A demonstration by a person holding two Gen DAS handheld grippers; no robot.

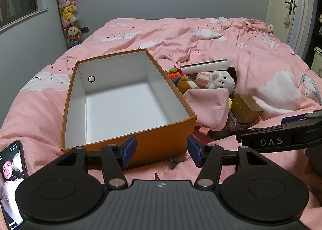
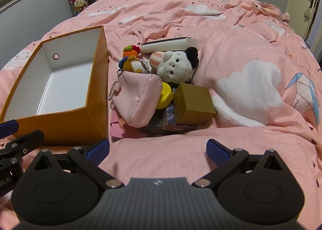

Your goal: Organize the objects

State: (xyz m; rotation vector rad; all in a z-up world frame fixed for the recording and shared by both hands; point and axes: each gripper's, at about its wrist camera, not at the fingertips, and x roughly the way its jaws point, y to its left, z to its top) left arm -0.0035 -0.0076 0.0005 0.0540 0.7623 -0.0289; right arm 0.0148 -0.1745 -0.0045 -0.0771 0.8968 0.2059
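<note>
Gaping right claw (image 2: 158, 152), nothing between.

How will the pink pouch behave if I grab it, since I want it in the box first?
The pink pouch looks padded and soft, so it will probably squash and sag. It leans on the yellow disc, which may shift. Its clip could snag.
</note>
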